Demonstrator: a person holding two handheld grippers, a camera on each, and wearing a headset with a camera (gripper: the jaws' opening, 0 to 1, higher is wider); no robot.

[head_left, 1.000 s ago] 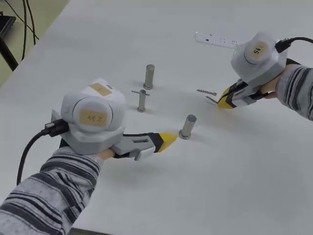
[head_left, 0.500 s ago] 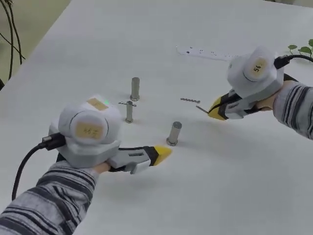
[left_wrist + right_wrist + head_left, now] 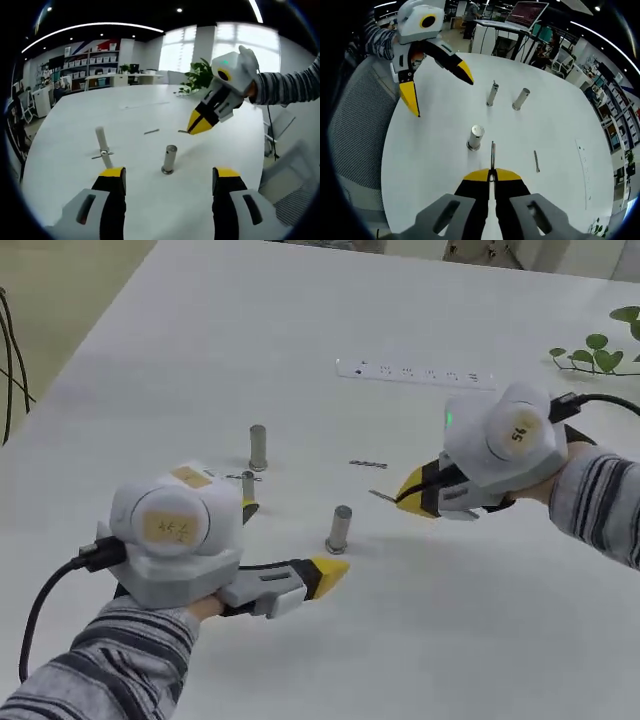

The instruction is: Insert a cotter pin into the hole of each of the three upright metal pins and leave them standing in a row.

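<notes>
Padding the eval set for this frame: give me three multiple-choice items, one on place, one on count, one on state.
1. Where is the loose cotter pin?
A. flat on the table, apart from every metal pin
B. through the nearest metal pin
C. leaning against the farthest metal pin

2. How many upright metal pins already carry a cotter pin?
A. none
B. one
C. three

3. The right tongs are:
A. open and empty
B. shut on a cotter pin
C. shut on a metal pin

Key:
1 A, it lies on bare tabletop with a clear gap to all the pins.
2 B, the middle metal pin has one crosswise near its top; the near metal pin and far metal pin are bare.
3 B, the jaws meet around the held cotter pin, which sticks out ahead of them.
</notes>
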